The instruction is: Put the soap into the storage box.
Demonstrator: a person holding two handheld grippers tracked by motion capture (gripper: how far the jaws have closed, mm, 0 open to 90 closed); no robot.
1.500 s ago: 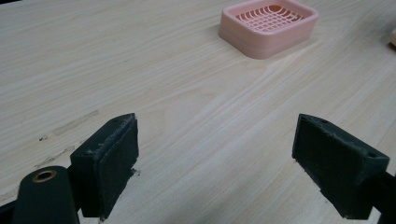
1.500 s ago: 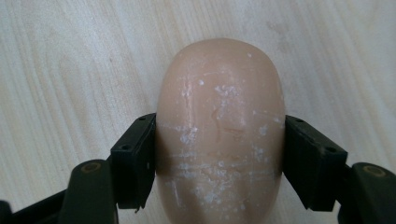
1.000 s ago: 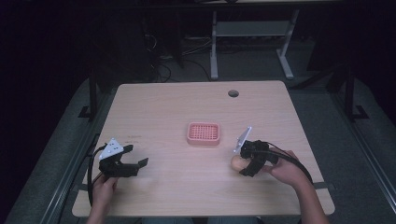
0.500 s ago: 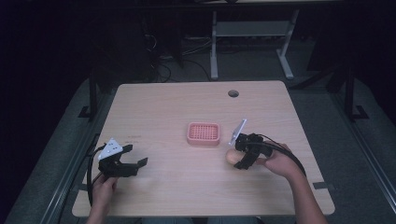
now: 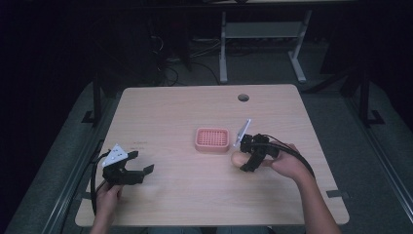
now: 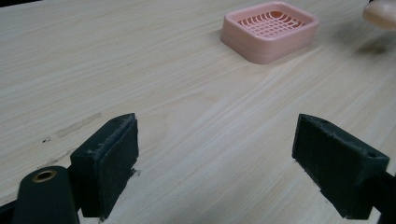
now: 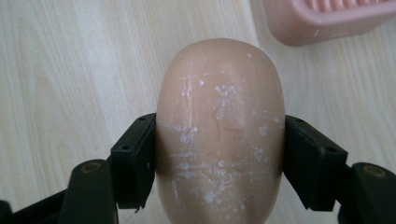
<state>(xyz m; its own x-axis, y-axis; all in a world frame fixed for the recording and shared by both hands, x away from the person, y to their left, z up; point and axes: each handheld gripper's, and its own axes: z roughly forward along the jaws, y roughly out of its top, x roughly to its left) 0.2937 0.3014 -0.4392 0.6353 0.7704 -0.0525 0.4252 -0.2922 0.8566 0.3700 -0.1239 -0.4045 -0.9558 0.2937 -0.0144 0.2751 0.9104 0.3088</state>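
While my right gripper [image 7: 219,154] clamps the soap [image 7: 219,135] | dish [image 5: 213,139] just beside, up-left of it | soap's long axis along jaws | left gripper [image 6: 229,163] apart, idle, farther off

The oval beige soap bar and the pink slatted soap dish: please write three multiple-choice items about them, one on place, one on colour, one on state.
1. Where is the pink slatted soap dish?
A. near the middle of the wooden table
B. at the table's left edge
C. on the floor

2. What colour is the oval beige soap bar?
A. green
B. beige
C. blue

3. How is the right hand-held gripper?
A. open and empty
B. lying on the dish
C. shut on the bar

Answers:
1 A, the high view shows the dish mid-table.
2 B, the right gripper view shows it beige with white flecks.
3 C, both jaws press the bar's sides.
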